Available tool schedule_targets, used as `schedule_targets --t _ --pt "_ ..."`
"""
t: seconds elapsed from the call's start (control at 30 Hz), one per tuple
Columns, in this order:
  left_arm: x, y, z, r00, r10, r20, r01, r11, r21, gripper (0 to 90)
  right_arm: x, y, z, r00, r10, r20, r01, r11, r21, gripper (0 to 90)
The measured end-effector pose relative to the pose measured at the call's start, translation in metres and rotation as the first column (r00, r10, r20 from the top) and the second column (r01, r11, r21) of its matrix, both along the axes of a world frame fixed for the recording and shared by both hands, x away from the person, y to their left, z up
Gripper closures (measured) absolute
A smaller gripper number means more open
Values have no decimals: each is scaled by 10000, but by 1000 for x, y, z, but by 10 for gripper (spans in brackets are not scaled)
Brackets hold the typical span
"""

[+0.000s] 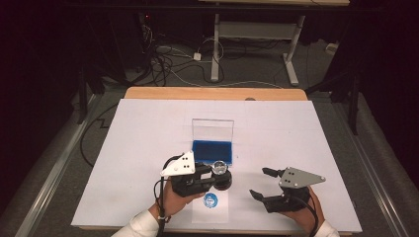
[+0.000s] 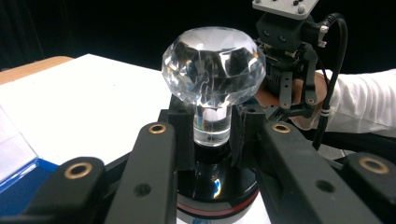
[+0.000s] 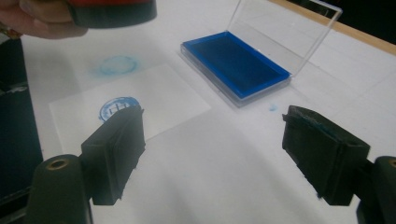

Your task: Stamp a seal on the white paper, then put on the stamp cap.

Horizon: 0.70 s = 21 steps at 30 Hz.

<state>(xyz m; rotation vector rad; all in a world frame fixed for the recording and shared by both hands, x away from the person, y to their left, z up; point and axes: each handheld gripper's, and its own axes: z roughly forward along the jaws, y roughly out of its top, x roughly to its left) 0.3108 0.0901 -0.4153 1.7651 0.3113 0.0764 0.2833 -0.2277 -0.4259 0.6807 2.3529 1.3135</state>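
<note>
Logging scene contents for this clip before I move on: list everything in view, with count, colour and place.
stamp: one, clear crystal-cut knob on a black base with a red band, held off the table in the left claw.
ink pad case: one, blue pad with clear lid open, table centre.
paper sheet: one, white, near table edge.
stamp print: one, blue, round, on the sheet.
ink smudge: one, pale blue, beside the sheet.
table: one, white cover, wooden rim.
left claw: black, shut on the stamp.
right claw: black, open, empty, right of the sheet.
</note>
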Motion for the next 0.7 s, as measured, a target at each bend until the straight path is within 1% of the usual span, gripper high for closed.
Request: schedule_targets --t 0.13,0.23,0.37,0.47,0.5,0.63,0.7 --pt "2 5 3 9999 147 82 -147 9999 -41 720 -2 -10 2 9993 -358 139 357 9993 80 211" --pt "4 10 5 9995 292 118 -291 9996 -59 720 -4 -16 5 9974 -626 346 626 9980 8 211" --pt "7 18 7 9982 563 222 -562 9984 -60 720 -6 -24 9 9954 -854 428 850 9963 121 211" --pt "8 22 9 9974 679 256 -677 9977 -65 719 -7 -30 10 9939 -1009 449 1002 9948 176 212" --pt "10 24 9 9972 717 199 -715 9974 -94 720 -7 -31 11 9933 -1039 496 1031 9945 190 212" --pt "13 29 11 9956 895 261 -892 9960 -101 719 -8 -38 12 9910 -1231 532 1212 9919 370 213" --pt "14 32 12 9945 1007 288 -1005 9949 -95 719 -7 -38 13 9908 -1240 546 1224 9920 316 213"
